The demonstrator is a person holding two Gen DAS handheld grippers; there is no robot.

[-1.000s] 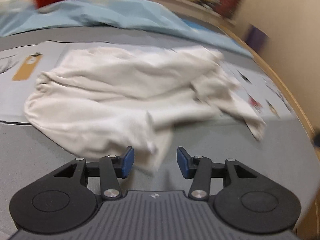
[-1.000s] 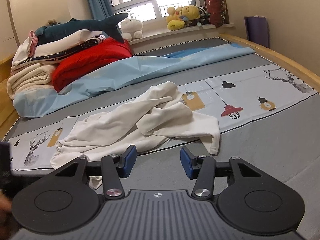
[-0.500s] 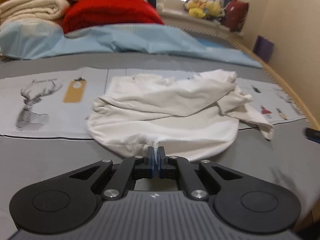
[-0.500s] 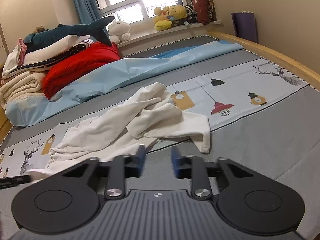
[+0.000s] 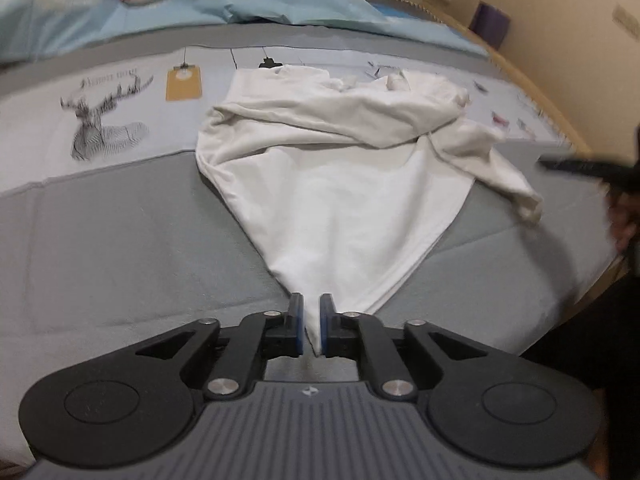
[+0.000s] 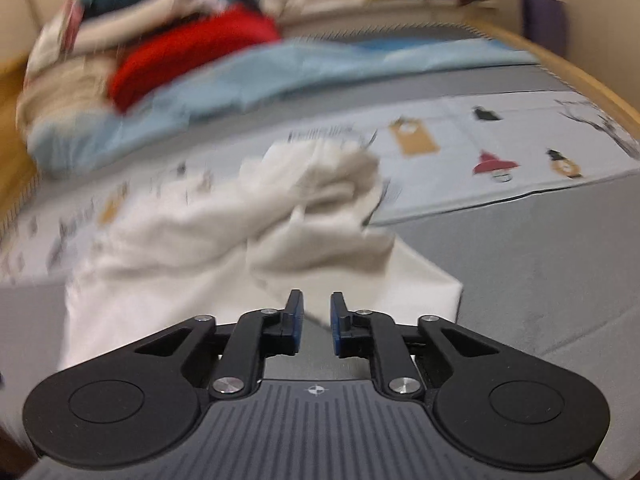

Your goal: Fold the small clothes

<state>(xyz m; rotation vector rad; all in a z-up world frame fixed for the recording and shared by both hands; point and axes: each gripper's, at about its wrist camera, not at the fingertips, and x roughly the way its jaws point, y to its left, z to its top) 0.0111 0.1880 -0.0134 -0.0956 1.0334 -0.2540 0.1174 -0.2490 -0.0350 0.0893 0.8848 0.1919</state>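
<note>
**Shirt pulled to a point at the bed's near edge**

Shirt (image 5: pixel 332 184), seen from the left wrist, is a white, soft garment lying on the grey bed (image 5: pixel 120 248), its far part bunched in folds over the printed strip of the cover. Its near part is drawn into a smooth, flat triangle that narrows to a tip. That tip sits between the blue pads of the left hand-held gripper (image 5: pixel 311 330); the jaws are opening, with a narrow gap showing, and the cloth lies against the right pad only. A sleeve trails off to the right. To do this step well, I judge the tip should be laid flat before it is let go fully, so the smoothed panel does not spring back into wrinkles. The bunched far half needs spreading next. A dark, blurred shape at the right edge is probably the other tool, though it is too smeared to tell.

From the right wrist the picture is blurred. The shirt (image 6: pixel 224 248) lies ahead in a crumpled heap, one flat corner reaching out to the right. The right hand-held gripper (image 6: pixel 316 322) is opening too, and I see no cloth between its pads, only grey bed. It would do well to take that corner or the hem near it.
</note>
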